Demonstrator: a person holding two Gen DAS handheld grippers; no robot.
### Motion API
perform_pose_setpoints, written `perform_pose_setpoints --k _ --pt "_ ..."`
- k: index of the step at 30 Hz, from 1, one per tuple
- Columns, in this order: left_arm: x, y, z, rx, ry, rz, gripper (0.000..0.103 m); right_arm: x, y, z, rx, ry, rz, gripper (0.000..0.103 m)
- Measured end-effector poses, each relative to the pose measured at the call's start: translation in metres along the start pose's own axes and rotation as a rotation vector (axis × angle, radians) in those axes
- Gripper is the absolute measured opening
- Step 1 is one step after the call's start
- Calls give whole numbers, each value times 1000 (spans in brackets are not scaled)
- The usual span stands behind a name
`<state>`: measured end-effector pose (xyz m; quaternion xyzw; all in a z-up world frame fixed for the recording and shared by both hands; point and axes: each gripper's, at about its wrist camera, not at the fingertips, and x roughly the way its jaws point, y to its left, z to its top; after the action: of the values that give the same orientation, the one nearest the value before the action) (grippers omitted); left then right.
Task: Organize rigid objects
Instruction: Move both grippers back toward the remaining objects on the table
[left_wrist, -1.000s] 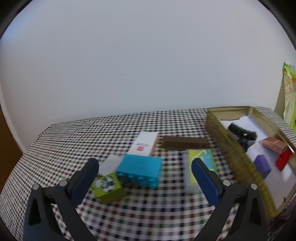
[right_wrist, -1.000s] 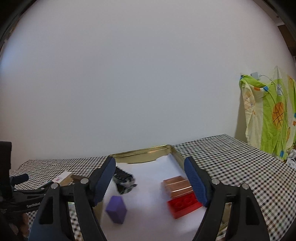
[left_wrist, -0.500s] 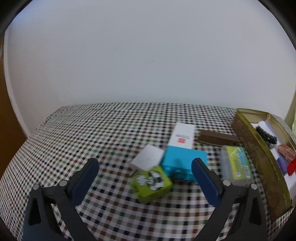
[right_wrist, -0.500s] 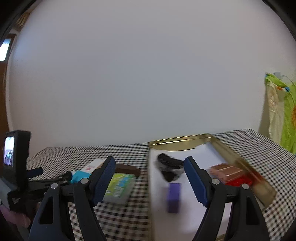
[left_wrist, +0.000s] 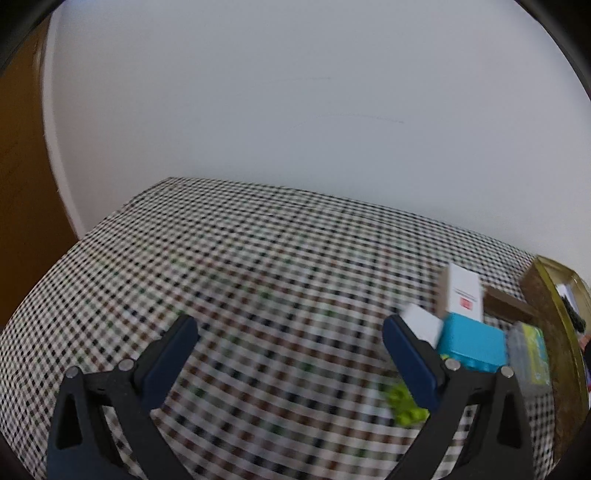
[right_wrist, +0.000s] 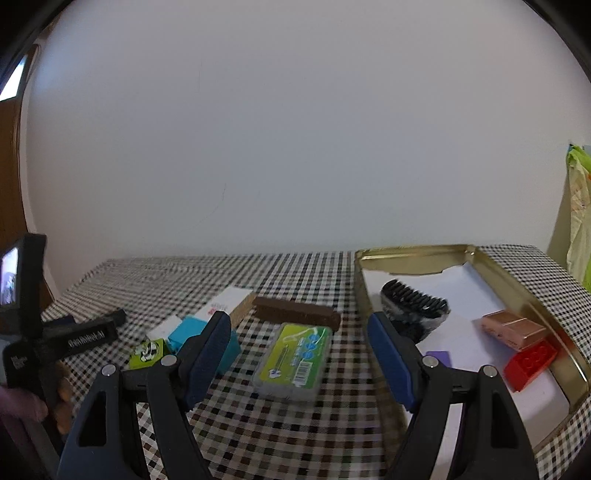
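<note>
Both views swung left; gold tin (right_wrist: 417, 258) now at 3 o'clock | tin: black brush (right_wrist: 413, 306), copper box (right_wrist: 513, 328), red brick (right_wrist: 530, 363), purple block (right_wrist: 439, 358), seemingly | left gripper (left_wrist: 290, 343), right gripper (right_wrist: 299, 341): apart, empty | green case (right_wrist: 295, 356) outside at 9 o'clock.

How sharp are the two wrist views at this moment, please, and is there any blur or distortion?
Left wrist view: motion blur smears the checked tablecloth and the teal block; the fisheye bends the table edge. Right wrist view: sharper, the green-labelled clear case is readable, the gold tin slightly soft.
</note>
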<state>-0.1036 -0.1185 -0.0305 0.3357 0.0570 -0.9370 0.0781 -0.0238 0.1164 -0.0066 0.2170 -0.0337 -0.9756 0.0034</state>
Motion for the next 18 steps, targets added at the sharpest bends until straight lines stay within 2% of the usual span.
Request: perform_pose_setpoints --k 4,7,13,15,18 --pt "1 9 1 -30 21 -9 101 13 2 0 3 61 2 79" --pt "-3 4 -3 -30 34 -58 101 21 2 -1 3 97 2 79" --pt "-15 -28 -11 75 34 -158 101 37 -7 -5 55 187 -24 79" --pt "-18 -37 -13 125 26 -164 101 44 -8 -7 76 223 -14 79" --pt "-19 -41 -15 147 25 -164 101 48 2 -8 47 244 -21 79"
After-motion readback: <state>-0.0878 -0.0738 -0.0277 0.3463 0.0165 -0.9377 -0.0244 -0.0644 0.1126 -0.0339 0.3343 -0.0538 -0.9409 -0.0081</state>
